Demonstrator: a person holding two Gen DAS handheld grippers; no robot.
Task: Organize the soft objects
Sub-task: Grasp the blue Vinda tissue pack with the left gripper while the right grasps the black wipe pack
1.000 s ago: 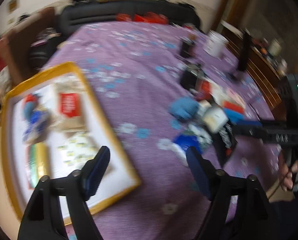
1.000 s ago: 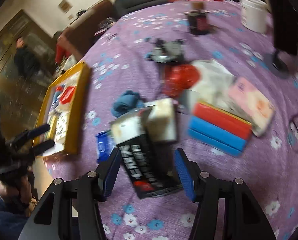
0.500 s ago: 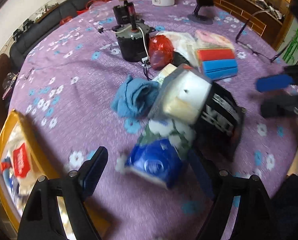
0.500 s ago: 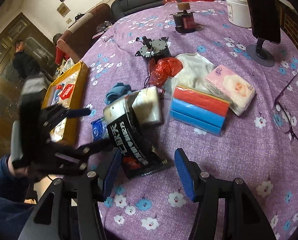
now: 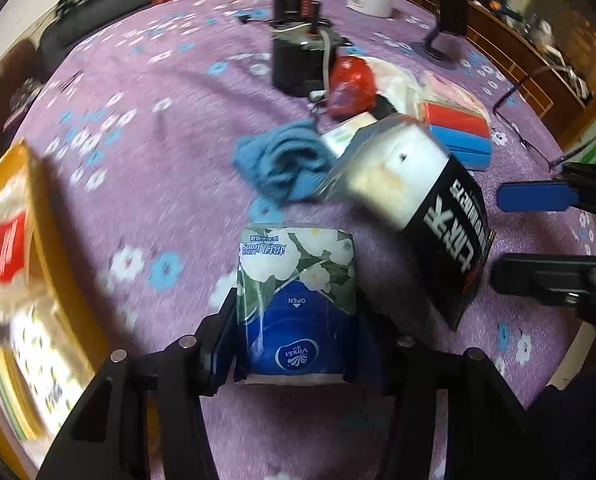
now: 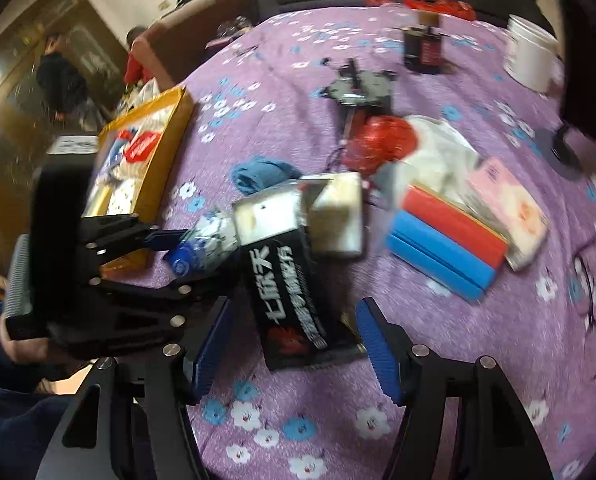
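A blue-and-white floral tissue pack [image 5: 298,304] lies on the purple cloth, and my left gripper [image 5: 294,320] is closing on it, pads against both its sides. The right wrist view shows that left gripper [image 6: 186,256] gripping the pack [image 6: 206,240]. My right gripper [image 6: 294,340] is opening; the lower end of a black printed pack [image 6: 290,280] lies between its fingers, untouched. A crumpled blue cloth [image 5: 286,164], red and blue sponges [image 6: 445,240] and a pink tissue pack [image 6: 509,208] lie nearby.
A yellow-rimmed tray [image 6: 166,152] with several packets sits at the left. A red bag [image 6: 381,140], a motor [image 6: 361,88], a white tub [image 6: 529,56], glasses [image 6: 589,280] and a monitor stand [image 6: 565,148] occupy the far side. People stand beyond the table.
My left gripper swung from the tray to the pile, came down over the tissue pack and closed on it. The right gripper's jaws spread a little wider around the black pack.
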